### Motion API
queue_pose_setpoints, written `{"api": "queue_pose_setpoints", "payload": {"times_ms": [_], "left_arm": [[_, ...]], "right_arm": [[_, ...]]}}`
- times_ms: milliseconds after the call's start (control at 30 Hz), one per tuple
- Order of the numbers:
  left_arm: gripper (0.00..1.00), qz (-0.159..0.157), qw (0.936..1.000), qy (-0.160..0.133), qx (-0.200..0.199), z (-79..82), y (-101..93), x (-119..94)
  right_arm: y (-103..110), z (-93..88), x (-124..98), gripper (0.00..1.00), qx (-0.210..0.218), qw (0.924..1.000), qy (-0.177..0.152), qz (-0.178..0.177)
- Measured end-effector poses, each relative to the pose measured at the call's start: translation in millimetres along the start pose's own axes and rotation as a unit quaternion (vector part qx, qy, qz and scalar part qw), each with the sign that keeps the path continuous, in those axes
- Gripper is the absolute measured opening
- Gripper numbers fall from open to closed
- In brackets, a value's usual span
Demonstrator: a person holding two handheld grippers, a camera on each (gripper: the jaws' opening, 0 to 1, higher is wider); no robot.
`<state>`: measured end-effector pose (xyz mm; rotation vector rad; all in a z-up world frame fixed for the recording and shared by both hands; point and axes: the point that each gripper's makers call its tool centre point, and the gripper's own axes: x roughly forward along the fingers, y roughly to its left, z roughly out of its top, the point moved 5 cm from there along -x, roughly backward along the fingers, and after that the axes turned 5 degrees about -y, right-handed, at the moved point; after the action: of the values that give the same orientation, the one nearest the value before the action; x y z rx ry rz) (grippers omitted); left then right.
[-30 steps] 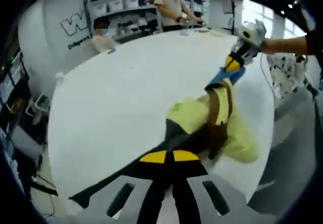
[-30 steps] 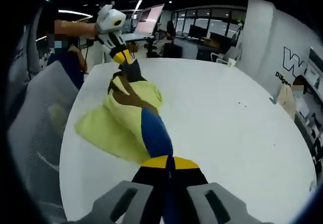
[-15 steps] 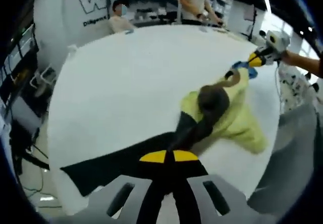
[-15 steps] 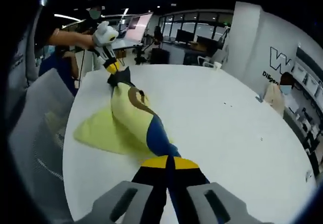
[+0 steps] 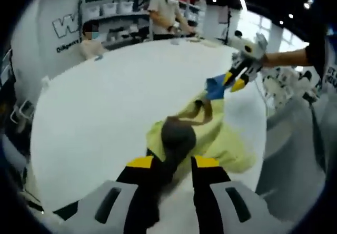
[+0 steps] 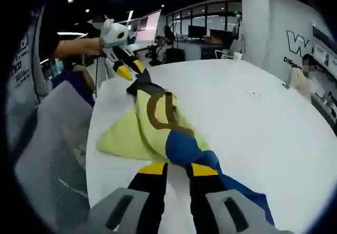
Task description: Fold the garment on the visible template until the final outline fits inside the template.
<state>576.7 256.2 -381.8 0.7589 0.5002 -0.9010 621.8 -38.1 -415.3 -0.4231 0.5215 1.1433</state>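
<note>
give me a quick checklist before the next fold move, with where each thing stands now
1. Left tongs let go of the garment: ok, jaws apart, cloth lying between them.
2. Right tongs let go: ok, jaws apart over the blue part.
3. Garment on the table, not hanging off: ok, though close to the edge.
4. Garment flat: not ok, bunched and twisted.
5. Template outline in sight: cannot tell, no marking shows on the white top.
6. Outline fits template: cannot tell.
</note>
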Motion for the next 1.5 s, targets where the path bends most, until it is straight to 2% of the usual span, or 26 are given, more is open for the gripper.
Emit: {"api": "queue_pose_setpoints", "payload": {"times_ms": [167,200,333,433,500,533,667,733,767,867,900,933,1067,1100,1167,1233,1333,1367,1400,1467,1500], "left_arm": [[0.26,0.014,0.9997,-0.006,0.018,5.1,0.0,-4],[0.25,0.014,0.9996,-0.009,0.022,6.7,-2.1,-5],[0.23,0.011,0.9997,-0.012,0.018,6.4,-3.5,-7],[0.21,0.012,0.9998,-0.010,0.010,4.9,-2.8,-8],[0.20,0.016,0.9998,-0.005,-0.008,2.4,-1.3,-9],[0.19,0.025,0.9992,0.000,-0.030,-0.8,1.3,-10],[0.21,0.028,0.9972,-0.009,-0.069,-0.9,2.4,-10],[0.20,0.028,0.9941,-0.019,-0.103,1.4,3.5,-12],[0.19,0.025,0.9918,-0.017,-0.124,-2.6,3.2,-10],[0.18,0.015,0.9812,-0.007,-0.192,-11.1,4.8,-12],[0.18,0.016,0.9801,-0.007,-0.198,-11.3,5.1,-13],[0.18,0.019,0.9758,-0.005,-0.218,-12.7,6.4,-17],[0.16,0.023,0.9708,-0.007,-0.239,-12.4,7.9,-27],[0.15,0.025,0.9690,-0.010,-0.246,-19.5,11.9,-29],[0.13,0.025,0.9676,-0.012,-0.251,-21.2,13.0,-32],[0.10,0.025,0.9630,-0.008,-0.268,-18.6,11.2,-36],[0.04,0.023,0.9590,-0.001,-0.283,-20.6,10.2,-43],[0.02,0.021,0.9555,-0.005,-0.294,-29.4,10.9,-46],[0.00,0.027,0.9466,0.000,-0.321,-39.2,11.7,-48],[0.00,0.031,0.9452,0.012,-0.325,-49.0,12.3,-47],[0.00,0.039,0.9423,0.021,-0.332,-53.8,10.8,-45]], "right_arm": [[2,0.8,7,0.16,-0.011,0.9998,0.011,0.015],[2,-1.8,12,0.16,-0.020,0.9993,0.025,0.018],[4,-6.1,16,0.15,-0.012,0.9986,0.032,0.040],[9,-4.2,14,0.12,-0.012,0.9985,0.032,0.043],[12,-5.4,13,0.12,-0.017,0.9983,0.035,0.044],[13,-5.8,12,0.12,-0.017,0.9984,0.033,0.043],[15,-6.7,9,0.13,-0.010,0.9989,0.028,0.036],[16,-7.2,7,0.13,-0.013,0.9990,0.030,0.032],[17,-7.0,7,0.14,-0.015,0.9990,0.030,0.031],[15,0.0,-5,0.16,-0.030,0.9991,0.026,0.012],[12,5.5,-12,0.17,-0.034,0.9992,0.019,0.001],[11,6.5,-13,0.17,-0.035,0.9992,0.018,-0.001],[8,15.5,-25,0.16,-0.036,0.9991,0.004,-0.019],[6,18.3,-29,0.15,-0.035,0.9990,-0.001,-0.026],[4,20.9,-34,0.13,-0.036,0.9987,-0.006,-0.037],[-1,23.2,-41,0.12,-0.041,0.9975,-0.007,-0.057],[-4,25.0,-50,0.00,-0.039,0.9966,-0.012,-0.071],[0,30.4,-58,0.00,-0.035,0.9960,-0.018,-0.080],[-3,28.9,-61,0.00,-0.030,0.9957,-0.022,-0.085],[0,27.9,-62,0.00,-0.027,0.9958,-0.024,-0.084],[2,22.3,-59,0.00,-0.018,0.9967,-0.022,-0.076]]}}
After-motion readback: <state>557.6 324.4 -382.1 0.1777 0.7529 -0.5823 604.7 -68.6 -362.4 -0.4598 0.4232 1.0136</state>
